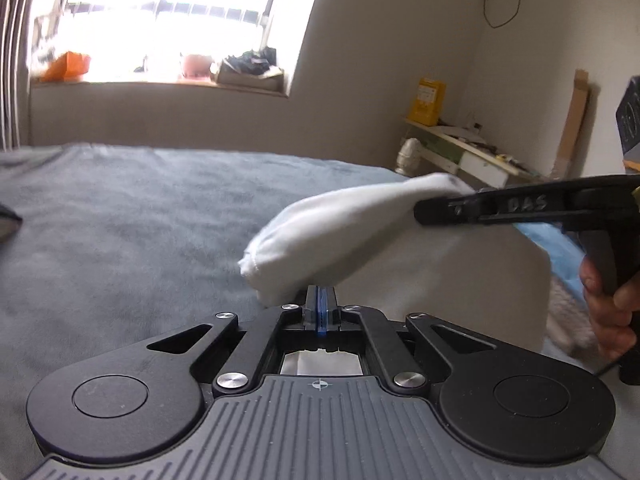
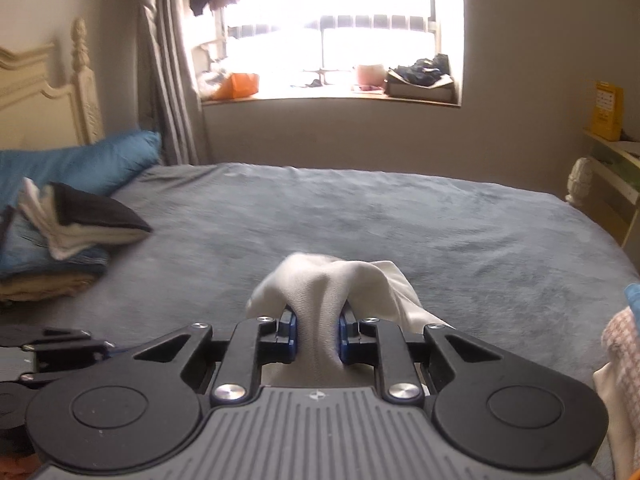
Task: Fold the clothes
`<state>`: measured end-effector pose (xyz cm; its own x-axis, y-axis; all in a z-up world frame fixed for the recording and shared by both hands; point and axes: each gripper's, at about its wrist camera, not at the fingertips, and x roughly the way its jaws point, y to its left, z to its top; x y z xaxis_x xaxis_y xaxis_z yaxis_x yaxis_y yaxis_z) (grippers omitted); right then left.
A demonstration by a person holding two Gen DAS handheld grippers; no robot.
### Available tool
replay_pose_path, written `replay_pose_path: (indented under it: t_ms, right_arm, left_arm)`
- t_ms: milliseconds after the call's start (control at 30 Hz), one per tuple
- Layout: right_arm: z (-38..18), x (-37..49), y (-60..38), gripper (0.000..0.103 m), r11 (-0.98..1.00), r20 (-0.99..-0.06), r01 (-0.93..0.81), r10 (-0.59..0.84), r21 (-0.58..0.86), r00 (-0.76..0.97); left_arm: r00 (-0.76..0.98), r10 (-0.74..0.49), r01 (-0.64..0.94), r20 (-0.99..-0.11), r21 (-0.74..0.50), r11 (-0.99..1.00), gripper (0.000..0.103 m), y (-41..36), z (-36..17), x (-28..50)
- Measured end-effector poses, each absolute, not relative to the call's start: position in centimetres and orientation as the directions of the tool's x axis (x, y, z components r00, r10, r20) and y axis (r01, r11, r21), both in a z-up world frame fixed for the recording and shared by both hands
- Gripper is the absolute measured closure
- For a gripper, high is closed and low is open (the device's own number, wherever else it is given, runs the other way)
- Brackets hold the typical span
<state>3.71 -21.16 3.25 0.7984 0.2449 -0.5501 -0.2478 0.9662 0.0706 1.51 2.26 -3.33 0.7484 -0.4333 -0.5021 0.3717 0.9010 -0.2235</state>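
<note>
A white garment (image 1: 340, 236) hangs bunched above the grey bed cover (image 1: 120, 220). My right gripper (image 2: 318, 332) is shut on it, and the cloth (image 2: 320, 280) bulges forward over the blue pads. In the left wrist view the right gripper (image 1: 420, 212) reaches in from the right, with a hand (image 1: 608, 304) on its handle. My left gripper (image 1: 320, 304) is shut, its pads pressed together just under the cloth's lower end, which hides the tips. In the right wrist view the left gripper (image 2: 100, 350) sits low at the left, apart from the cloth.
A stack of folded clothes (image 2: 60, 240) lies on the bed's left side, in front of a blue pillow (image 2: 80, 164) and a cream headboard (image 2: 80, 92). More unfolded clothes (image 2: 620, 360) sit at the right edge. A shelf (image 1: 460, 148) stands beyond the bed.
</note>
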Motion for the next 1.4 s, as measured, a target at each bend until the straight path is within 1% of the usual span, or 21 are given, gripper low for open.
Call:
replay_pose_path:
  t_ms: [167, 267, 400, 500, 667, 733, 900, 1000, 1100, 1167, 1200, 1267, 1300, 1367, 1400]
  right_arm:
    - [5.4, 1.7, -20.3, 0.083, 0.937, -0.526, -0.306, 0.35, 0.171, 0.775]
    - [6.1, 1.1, -19.6, 0.083, 0.899, -0.504, -0.354, 0.438, 0.257, 0.744]
    - [7.0, 0.5, -18.6, 0.083, 0.829, -0.46, -0.415, 0.555, 0.376, 0.693]
    - [7.6, 0.8, -18.3, 0.083, 0.744, -0.403, -0.458, 0.656, 0.486, 0.638]
    - [6.6, 2.2, -20.5, 0.083, 0.671, -0.353, -0.421, 0.706, 0.611, 0.613]
    - [5.0, 3.1, -22.4, 0.083, 0.671, -0.369, -0.362, 0.691, 0.647, 0.622]
    - [-0.8, 4.8, -27.9, 0.083, 0.67, -0.442, -0.145, 0.62, 0.728, 0.648]
    - [-4.6, 5.2, -31.4, 0.083, 0.653, -0.491, 0.001, 0.568, 0.757, 0.661]
    - [-8.0, 5.4, -34.3, 0.08, 0.632, -0.54, 0.127, 0.522, 0.765, 0.66]
    - [-9.4, 5.1, -35.4, 0.072, 0.636, -0.579, 0.188, 0.49, 0.749, 0.651]
    - [-9.4, 4.9, -35.6, 0.071, 0.648, -0.597, 0.203, 0.472, 0.734, 0.649]
    - [-9.4, 4.5, -36.1, 0.062, 0.675, -0.628, 0.228, 0.435, 0.702, 0.645]
    - [-9.4, 4.3, -36.3, 0.061, 0.687, -0.643, 0.24, 0.417, 0.685, 0.643]
    - [-7.9, 3.3, -36.3, 0.055, 0.741, -0.649, 0.211, 0.368, 0.637, 0.666]
    - [-7.0, 2.8, -36.2, 0.055, 0.769, -0.646, 0.191, 0.343, 0.61, 0.681]
  left_arm:
    - [0.726, -0.444, 0.362, -0.526, -0.257, 0.896, 0.103, 5.3, -3.1, -0.2]
    - [0.711, -0.451, 0.356, -0.539, -0.277, 0.893, 0.103, 7.2, -2.9, -1.2]
    - [0.724, -0.414, 0.308, -0.552, -0.279, 0.91, 0.103, 9.6, -2.6, -2.2]
    - [0.734, -0.381, 0.272, -0.562, -0.271, 0.923, 0.103, 10.6, -2.7, -2.3]
    - [0.724, -0.362, 0.244, -0.587, -0.274, 0.93, 0.103, 10.4, -3.6, -2.1]
    - [0.707, -0.366, 0.246, -0.605, -0.275, 0.93, 0.103, 9.8, -4.2, -1.9]
    - [0.662, -0.385, 0.277, -0.643, -0.268, 0.923, 0.103, 8.0, -6.6, -0.6]
    - [0.639, -0.401, 0.308, -0.656, -0.26, 0.915, 0.102, 6.8, -7.7, 0.1]
    - [0.619, -0.42, 0.346, -0.663, -0.25, 0.904, 0.102, 5.2, -8.4, 0.5]
    - [0.608, -0.427, 0.362, -0.669, -0.245, 0.899, 0.102, 4.6, -8.9, 0.8]
    - [0.602, -0.431, 0.368, -0.672, -0.246, 0.897, 0.102, 4.4, -9.1, 1.0]
    - [0.59, -0.434, 0.376, -0.681, -0.244, 0.894, 0.102, 4.0, -9.4, 1.3]
    - [0.582, -0.437, 0.383, -0.685, -0.243, 0.891, 0.102, 3.8, -9.4, 1.2]
    - [0.57, -0.442, 0.394, -0.693, -0.241, 0.887, 0.102, 3.4, -9.6, 1.1]
    - [0.564, -0.446, 0.401, -0.695, -0.241, 0.884, 0.102, 3.3, -9.7, 1.1]
